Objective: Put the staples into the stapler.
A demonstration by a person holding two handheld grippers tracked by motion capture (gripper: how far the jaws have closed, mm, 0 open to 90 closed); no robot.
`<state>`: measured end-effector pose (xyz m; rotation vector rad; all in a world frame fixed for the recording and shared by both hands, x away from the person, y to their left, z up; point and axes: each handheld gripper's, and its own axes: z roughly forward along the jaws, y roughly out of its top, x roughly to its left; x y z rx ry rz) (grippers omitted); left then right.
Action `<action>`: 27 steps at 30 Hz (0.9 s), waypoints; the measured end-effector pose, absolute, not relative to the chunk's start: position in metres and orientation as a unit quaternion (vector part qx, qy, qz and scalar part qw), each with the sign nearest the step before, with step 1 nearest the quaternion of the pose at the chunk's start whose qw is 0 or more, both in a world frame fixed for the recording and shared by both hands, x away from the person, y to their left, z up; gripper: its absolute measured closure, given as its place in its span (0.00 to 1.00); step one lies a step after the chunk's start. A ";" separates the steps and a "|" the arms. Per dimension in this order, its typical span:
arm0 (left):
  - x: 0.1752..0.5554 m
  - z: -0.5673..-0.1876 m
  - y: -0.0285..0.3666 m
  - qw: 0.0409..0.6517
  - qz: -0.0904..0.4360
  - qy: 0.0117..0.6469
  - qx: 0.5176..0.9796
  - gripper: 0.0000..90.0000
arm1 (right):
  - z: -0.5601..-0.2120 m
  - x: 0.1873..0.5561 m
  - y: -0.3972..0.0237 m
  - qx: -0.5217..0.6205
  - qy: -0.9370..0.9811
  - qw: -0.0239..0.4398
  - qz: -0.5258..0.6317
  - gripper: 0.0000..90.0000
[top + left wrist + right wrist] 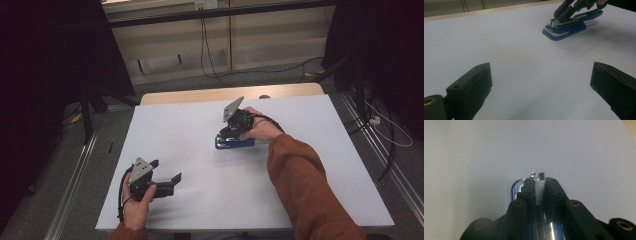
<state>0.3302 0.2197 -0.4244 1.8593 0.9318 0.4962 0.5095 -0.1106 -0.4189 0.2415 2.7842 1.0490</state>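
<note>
High view: blue stapler (234,142) sits right of centre on the white tabletop (190,135), a bit toward the far edge. Right gripper (231,131) is down on it, jaws pressed narrow, pinching the stapler's metal top arm from both sides; right gripper view confirms, chrome magazine wedged between the pads (528,188). Left gripper (169,176) hangs near the left front corner, jaws spread wide, nothing in them, well apart from the stapler.

Handling guess: stiff, dense little thing, metal and hard plastic, not fragile. Chrome top looks slick, so a pinch there could slip. Top arm is hinged and probably sprung, so lifting by it alone may swing the base open; grabbing across base and arm together near the middle seems safer.

Surface: smooth matte white sheet, low friction probably, wood edge showing at the far side. Room is dim, dark curtains left and right, cables on grey floor, pale wall panels beyond.
</note>
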 end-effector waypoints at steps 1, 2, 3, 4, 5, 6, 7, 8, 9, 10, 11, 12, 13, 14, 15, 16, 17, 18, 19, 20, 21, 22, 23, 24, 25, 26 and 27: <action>0.330 -0.424 0.220 0.481 0.204 0.382 0.762 0.04 | -0.419 0.509 -0.110 0.081 0.930 0.078 0.350 0.88; 0.330 -0.424 0.220 0.480 0.204 0.382 0.763 0.04 | -0.419 0.509 -0.110 0.082 0.930 0.078 0.350 0.88; 0.330 -0.425 0.219 0.481 0.203 0.382 0.763 0.04 | -0.419 0.510 -0.110 0.083 0.929 0.078 0.351 0.88; 0.330 -0.425 0.219 0.481 0.203 0.382 0.763 0.04 | -0.419 0.509 -0.110 0.084 0.930 0.078 0.350 0.88; 0.330 -0.425 0.219 0.481 0.203 0.382 0.763 0.04 | -0.419 0.509 -0.110 0.084 0.930 0.079 0.350 0.88; 0.330 -0.425 0.219 0.481 0.203 0.382 0.763 0.04 | -0.419 0.509 -0.110 0.085 0.930 0.078 0.350 0.88; 0.330 -0.425 0.219 0.481 0.203 0.382 0.763 0.04 | -0.419 0.509 -0.110 0.088 0.930 0.076 0.349 0.88; 0.330 -0.424 0.219 0.481 0.204 0.382 0.763 0.04 | -0.419 0.509 -0.110 0.089 0.930 0.076 0.349 0.88; 0.330 -0.424 0.219 0.485 0.204 0.383 0.759 0.04 | -0.419 0.509 -0.110 0.090 0.930 0.076 0.349 0.87; 0.330 -0.424 0.219 0.485 0.205 0.384 0.759 0.04 | -0.420 0.510 -0.110 0.093 0.929 0.074 0.350 0.87; 0.330 -0.424 0.219 0.485 0.205 0.384 0.759 0.04 | -0.420 0.510 -0.110 0.093 0.929 0.073 0.350 0.87; 0.330 -0.424 0.219 0.485 0.204 0.383 0.759 0.04 | -0.420 0.510 -0.110 0.096 0.929 0.073 0.350 0.86; 0.330 -0.424 0.219 0.485 0.204 0.383 0.759 0.04 | -0.420 0.510 -0.110 0.099 0.928 0.073 0.351 0.84; 0.330 -0.425 0.219 0.483 0.204 0.382 0.761 0.04 | -0.420 0.510 -0.111 0.105 0.928 0.074 0.351 0.84; 0.330 -0.425 0.219 0.483 0.203 0.382 0.761 0.04 | -0.421 0.510 -0.111 0.104 0.928 0.072 0.351 0.84; 0.330 -0.425 0.219 0.482 0.203 0.382 0.762 0.04 | -0.421 0.510 -0.111 0.104 0.928 0.072 0.350 0.84; 0.330 -0.425 0.219 0.483 0.203 0.382 0.761 0.04 | -0.421 0.510 -0.111 0.106 0.928 0.072 0.350 0.83; 0.330 -0.425 0.219 0.483 0.205 0.382 0.761 0.04 | -0.421 0.510 -0.111 0.107 0.928 0.072 0.351 0.83; 0.330 -0.424 0.219 0.482 0.205 0.383 0.761 0.04 | -0.421 0.510 -0.111 0.108 0.927 0.071 0.352 0.82; 0.330 -0.425 0.219 0.482 0.204 0.383 0.761 0.04 | -0.421 0.510 -0.111 0.111 0.927 0.071 0.351 0.81; 0.330 -0.425 0.219 0.482 0.203 0.383 0.762 0.04 | -0.421 0.510 -0.111 0.112 0.926 0.072 0.352 0.81; 0.330 -0.425 0.219 0.481 0.203 0.381 0.762 0.04 | -0.420 0.510 -0.111 0.110 0.926 0.072 0.353 0.81; 0.330 -0.425 0.219 0.482 0.203 0.382 0.762 0.04 | -0.420 0.510 -0.112 0.110 0.926 0.073 0.352 0.82; 0.330 -0.425 0.219 0.482 0.203 0.382 0.762 0.04 | -0.420 0.510 -0.112 0.110 0.927 0.074 0.350 0.82; 0.330 -0.425 0.219 0.482 0.203 0.382 0.762 0.04 | -0.419 0.510 -0.113 0.111 0.927 0.072 0.352 0.86; 0.330 -0.425 0.219 0.482 0.203 0.382 0.762 0.04 | -0.419 0.510 -0.114 0.107 0.927 0.070 0.353 0.86; 0.330 -0.425 0.219 0.482 0.203 0.382 0.762 0.04 | -0.419 0.510 -0.114 0.106 0.927 0.070 0.353 0.87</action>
